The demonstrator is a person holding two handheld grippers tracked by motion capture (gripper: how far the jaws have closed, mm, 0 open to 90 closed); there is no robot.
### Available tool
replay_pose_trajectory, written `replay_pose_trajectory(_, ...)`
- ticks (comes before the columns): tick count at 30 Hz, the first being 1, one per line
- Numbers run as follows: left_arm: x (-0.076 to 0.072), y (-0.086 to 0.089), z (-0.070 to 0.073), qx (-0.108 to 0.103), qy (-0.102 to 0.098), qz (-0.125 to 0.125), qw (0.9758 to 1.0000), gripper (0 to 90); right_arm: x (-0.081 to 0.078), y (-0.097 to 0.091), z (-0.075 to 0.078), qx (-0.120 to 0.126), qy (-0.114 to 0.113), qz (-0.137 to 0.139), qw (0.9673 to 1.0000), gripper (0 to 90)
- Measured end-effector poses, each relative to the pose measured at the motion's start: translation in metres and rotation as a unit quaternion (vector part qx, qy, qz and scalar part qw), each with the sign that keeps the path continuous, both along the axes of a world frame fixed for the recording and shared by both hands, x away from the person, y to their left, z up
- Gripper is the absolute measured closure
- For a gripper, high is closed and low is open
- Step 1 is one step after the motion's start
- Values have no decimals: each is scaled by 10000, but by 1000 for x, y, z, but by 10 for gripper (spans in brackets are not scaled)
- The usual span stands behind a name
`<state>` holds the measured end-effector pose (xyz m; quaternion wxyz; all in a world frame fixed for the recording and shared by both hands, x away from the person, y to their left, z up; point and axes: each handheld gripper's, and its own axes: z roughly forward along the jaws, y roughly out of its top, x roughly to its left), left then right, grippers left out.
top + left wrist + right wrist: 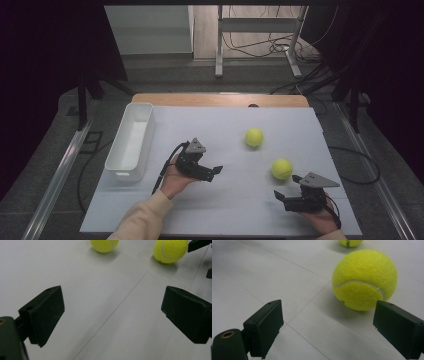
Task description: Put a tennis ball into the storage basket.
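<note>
Right gripper [289,187]: near right of the table [210,215], held in a hand [320,220]; jaws spread wide, nothing between them. In the right gripper view the near ball [365,280] sits just beyond the jaw tips, closer to the right jaw and not yet between the two.

Left gripper [216,171]: near centre-left, held in the other hand [175,181]; jaws likewise apart and empty, pointed right toward the balls.

Near ball [282,169]: yellow tennis ball on the bare table, just beyond the right gripper, apart from it.

Far ball [254,137]: second tennis ball, farther back and slightly left, well apart from both grippers.

Bin [131,141]: white, oblong, open-topped, at the left edge of the table; appears empty.

Step in hand, by judgement: approach to the near ball by the right gripper, before any grasp; both balls lie loose, so the work looks barely begun. The bin looks the likely destination.

Next move calls for: shifting the right gripper forward and a little to its right so the ball centres between the jaws, then closing on its widest part. A jaw touching off-centre could set the ball rolling.

Obstructions: none between gripper and ball. The left gripper lies roughly on the line from ball to bin and may need to give way.
</note>
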<state>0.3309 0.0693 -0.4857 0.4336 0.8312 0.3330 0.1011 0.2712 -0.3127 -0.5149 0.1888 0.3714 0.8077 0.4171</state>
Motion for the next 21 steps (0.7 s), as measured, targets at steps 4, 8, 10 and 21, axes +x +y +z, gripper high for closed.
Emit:
replay_pose_trajectory(4,4,-4,0,27,1,-38,10000,54,0,0,0,15,5,-9,10000,98)
replay_pose_trajectory(8,9,-10,-1,44,26,-79,10000,54,0,0,0,14,3,-20,10000,98)
replay_pose_trajectory(10,11,-12,-2,51,37,-84,9999,54,0,0,0,32,1,-21,10000,97)
replay_pose_trajectory(21,29,-29,1,199,37,-158,9997,54,0,0,-1,29,13,10,10000,97)
